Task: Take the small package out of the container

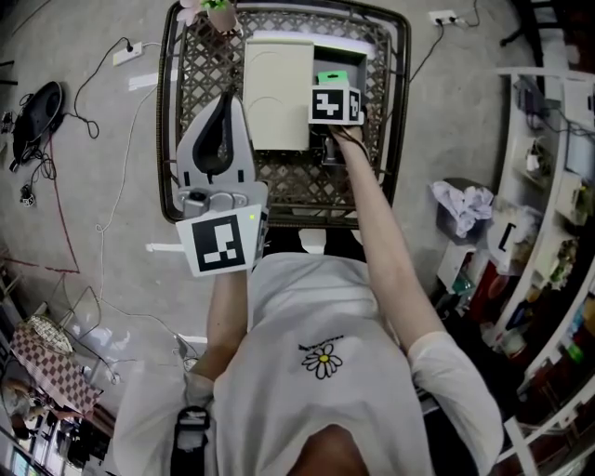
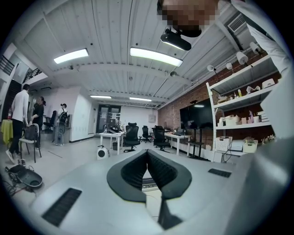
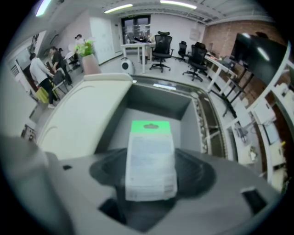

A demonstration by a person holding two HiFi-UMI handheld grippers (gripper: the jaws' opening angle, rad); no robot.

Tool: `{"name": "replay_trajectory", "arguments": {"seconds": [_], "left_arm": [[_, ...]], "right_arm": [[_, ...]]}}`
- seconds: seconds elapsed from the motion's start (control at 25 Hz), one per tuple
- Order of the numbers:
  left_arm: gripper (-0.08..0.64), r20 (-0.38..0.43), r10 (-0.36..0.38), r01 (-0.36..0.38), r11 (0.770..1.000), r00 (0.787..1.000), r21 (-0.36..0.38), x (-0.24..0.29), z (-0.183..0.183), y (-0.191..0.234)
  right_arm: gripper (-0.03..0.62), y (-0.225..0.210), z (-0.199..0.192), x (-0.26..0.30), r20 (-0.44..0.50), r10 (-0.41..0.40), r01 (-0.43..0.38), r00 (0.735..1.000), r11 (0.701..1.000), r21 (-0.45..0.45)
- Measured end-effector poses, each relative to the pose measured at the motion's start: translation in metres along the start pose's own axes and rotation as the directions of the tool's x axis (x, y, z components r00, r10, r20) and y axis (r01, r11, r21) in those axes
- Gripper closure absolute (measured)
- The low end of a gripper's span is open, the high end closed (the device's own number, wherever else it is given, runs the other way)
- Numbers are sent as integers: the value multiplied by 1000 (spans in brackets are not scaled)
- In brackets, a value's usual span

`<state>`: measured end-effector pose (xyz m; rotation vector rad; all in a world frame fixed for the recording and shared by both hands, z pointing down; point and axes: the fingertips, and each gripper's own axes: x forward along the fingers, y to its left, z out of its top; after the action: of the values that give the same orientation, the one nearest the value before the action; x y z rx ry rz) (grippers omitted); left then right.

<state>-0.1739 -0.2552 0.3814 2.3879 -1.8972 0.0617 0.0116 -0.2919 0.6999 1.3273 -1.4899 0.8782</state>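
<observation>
Fingers (image 3: 196, 172) of the right gripper (image 3: 151, 173) are clamped on the small package (image 3: 150, 156), one pad on each flat side, with its green top standing up past the tips. The package sits over the open half of the container (image 3: 158, 102). Whether its lower edge has cleared the rim can't be made out.

Over to the left gripper (image 2: 147, 153): its fingers (image 2: 133, 172) are pressed together with nothing between them, and it points up and out across the room.

On to the arms. The right arm is stretched straight forward over the counter (image 1: 169, 112), reaching to the container at the far edge. The left arm is bent and tucked close to the body, holding its gripper over the counter's near-left corner, well apart from the container.

Room to move: grey walls stand close behind the package and to its right. The cream lid (image 1: 277, 93) covers the container's left half, just beside the package. Above the package it's open. The counter's lattice top shows bare between the container and the near edge.

The count: one package, one container with one lid, two grippers, and one potted plant (image 1: 216, 13) at the counter's far-left corner.
</observation>
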Motion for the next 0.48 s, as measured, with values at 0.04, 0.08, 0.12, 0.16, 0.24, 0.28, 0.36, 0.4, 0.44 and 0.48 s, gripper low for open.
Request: {"name": "replay_trajectory", "arguments": {"seconds": [0.04, 0.08, 0.12, 0.16, 0.24, 0.28, 0.36, 0.4, 0.44, 0.48], "left_arm": [[535, -3, 0, 0, 1000, 1000, -2, 0, -2, 0], [535, -6, -1, 1, 1000, 1000, -3, 0, -3, 0], [535, -9, -3, 3, 1000, 1000, -4, 0, -4, 0], [535, -10, -5, 5, 1000, 1000, -5, 0, -5, -1], [535, -10, -10, 10, 1000, 1000, -6, 1, -5, -2], [535, -9, -13, 13, 1000, 1000, -7, 1, -5, -3], [535, -11, -17, 17, 1000, 1000, -8, 2, -6, -5], [535, -12, -20, 20, 1000, 1000, -7, 3, -6, -6], [535, -14, -23, 23, 1000, 1000, -7, 3, -7, -7], [535, -16, -26, 26, 1000, 1000, -6, 3, -7, -8]], "right_arm": [[282, 0, 0, 0, -7, 5, -5, 1000, 1000, -4], [282, 1, -1, 0, -19, 10, -11, 1000, 1000, -9], [282, 2, -1, 2, -34, 20, -20, 999, 1000, -13], [282, 3, -1, 3, -52, 33, -33, 998, 999, -17], [282, 5, -1, 5, -84, 50, -53, 995, 998, -34], [281, 5, 0, 5, -93, 55, -60, 994, 997, -48], [281, 6, 1, 6, -104, 69, -77, 992, 994, -78], [281, 7, 1, 6, -111, 76, -86, 991, 992, -88], [281, 8, 0, 7, -118, 82, -93, 990, 991, -91], [282, 9, 0, 7, -123, 85, -96, 989, 991, -93]]}}
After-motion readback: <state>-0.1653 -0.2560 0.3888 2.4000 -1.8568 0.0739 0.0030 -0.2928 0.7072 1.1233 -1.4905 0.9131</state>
